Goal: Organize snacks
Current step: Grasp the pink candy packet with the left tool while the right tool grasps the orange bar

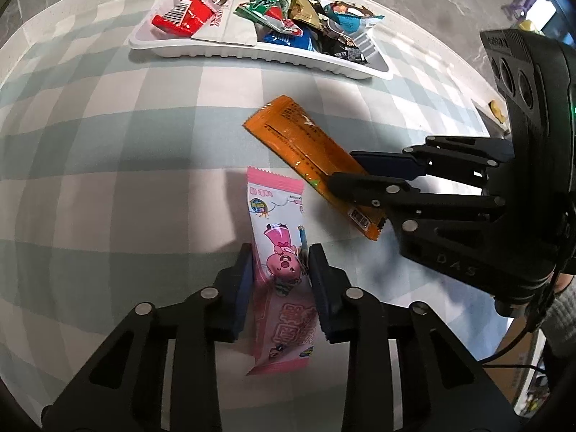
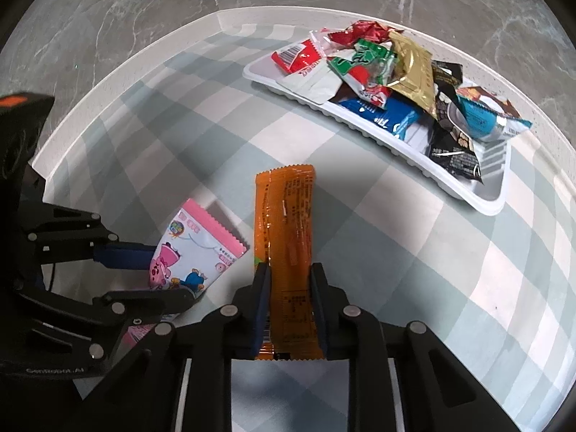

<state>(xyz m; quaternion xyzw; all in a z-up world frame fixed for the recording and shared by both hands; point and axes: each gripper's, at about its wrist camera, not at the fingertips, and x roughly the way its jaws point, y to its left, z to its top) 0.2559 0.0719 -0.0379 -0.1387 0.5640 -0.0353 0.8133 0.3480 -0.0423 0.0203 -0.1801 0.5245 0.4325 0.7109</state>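
I've got both tongs loaded: left tongs (image 1: 279, 288) clenched on the pink packet (image 1: 279, 252), right tongs (image 2: 289, 306) clenched on the orange packet (image 2: 286, 230), both w/ pads squeezing the wrappers' long sides, near the middle of the tabletop (image 1: 108, 144). White tray (image 1: 252, 54) sits toward the far edge, already piled w/ snacks. Step in hand, I'd say: carry to tray. Next move needs a lift, then travel fwd w/o the two packets colliding, and a drop spot on the heap or the bare right end.
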